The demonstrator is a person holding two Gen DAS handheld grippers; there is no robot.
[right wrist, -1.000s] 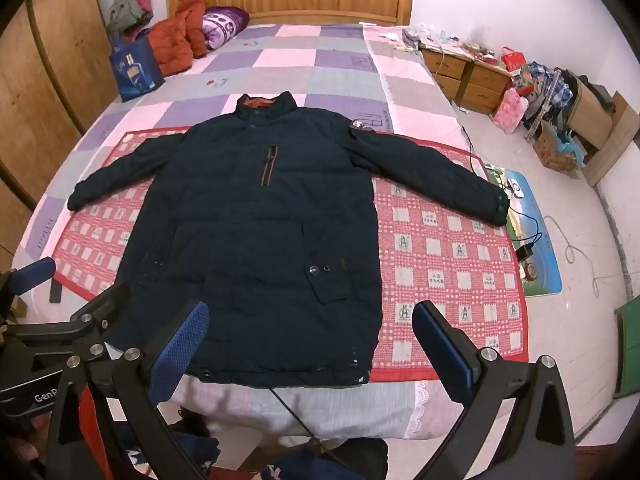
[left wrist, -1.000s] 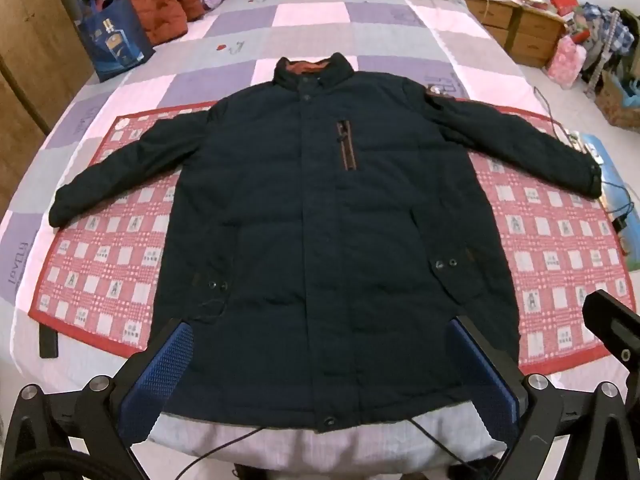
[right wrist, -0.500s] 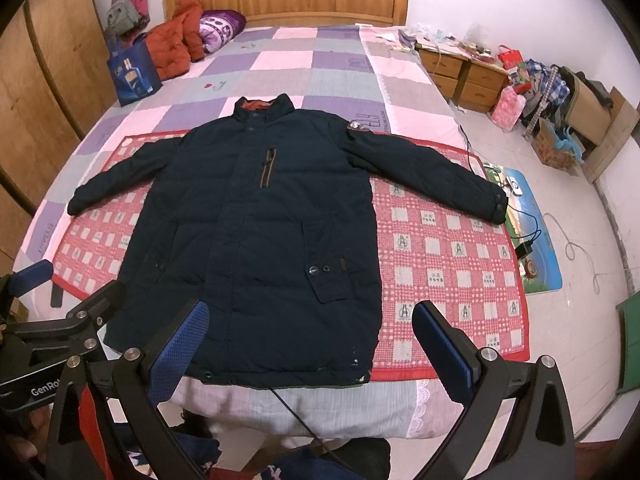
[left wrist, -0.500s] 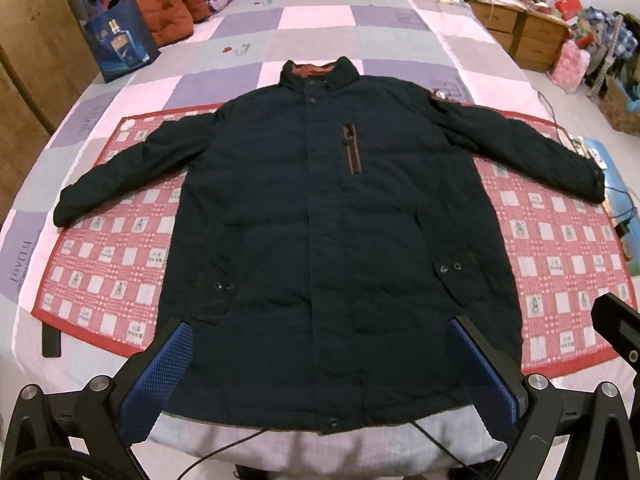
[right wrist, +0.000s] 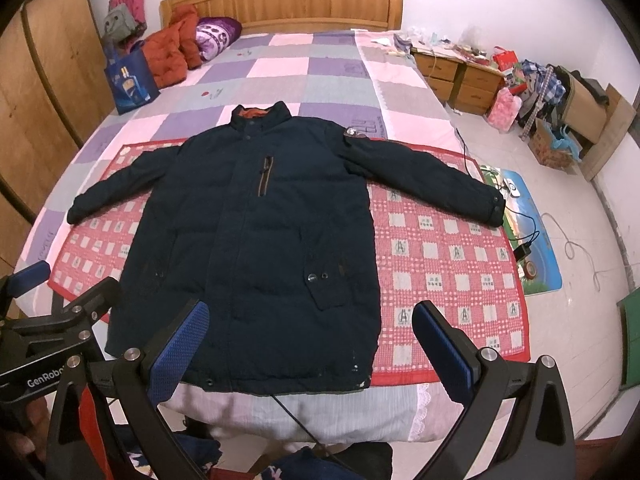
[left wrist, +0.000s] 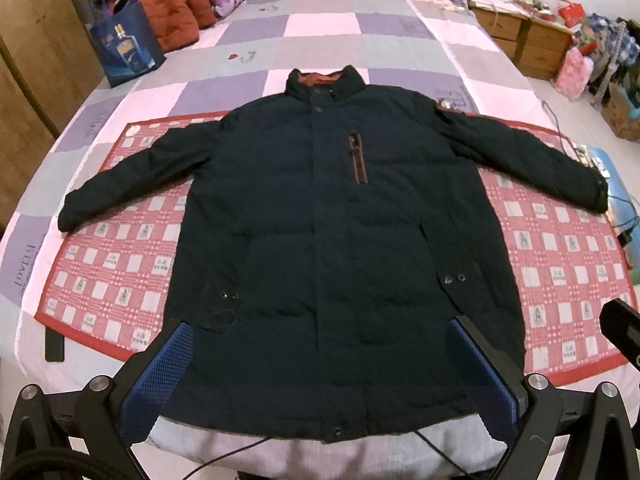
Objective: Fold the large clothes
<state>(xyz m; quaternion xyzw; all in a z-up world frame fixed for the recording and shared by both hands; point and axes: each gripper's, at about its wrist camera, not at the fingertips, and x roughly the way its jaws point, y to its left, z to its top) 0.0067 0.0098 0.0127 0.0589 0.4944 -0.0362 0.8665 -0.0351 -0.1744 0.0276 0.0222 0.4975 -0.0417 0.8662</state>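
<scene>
A large dark navy padded jacket (left wrist: 320, 232) (right wrist: 256, 248) lies flat and face up on a red checked mat (left wrist: 120, 240) (right wrist: 448, 264), both sleeves spread out, collar pointing away. My left gripper (left wrist: 324, 368) hangs open above the jacket's hem, its blue pads wide apart and empty. Further back and to the right, my right gripper (right wrist: 310, 350) is also open, held over the hem's right corner without touching it. The left gripper's black frame (right wrist: 52, 344) shows at the lower left of the right wrist view.
The mat lies on a bed with a pink, purple and grey checked quilt (left wrist: 360, 52). A blue bag (right wrist: 130, 76), an orange coat and a purple pillow sit near the wooden headboard (right wrist: 296, 0). Wardrobe on the left; bedside drawers (right wrist: 460, 76), cables and clutter on the right floor.
Both grippers have drifted slightly forward toward the bed, so the jacket looks a little closer. Nothing was taken hold of.
</scene>
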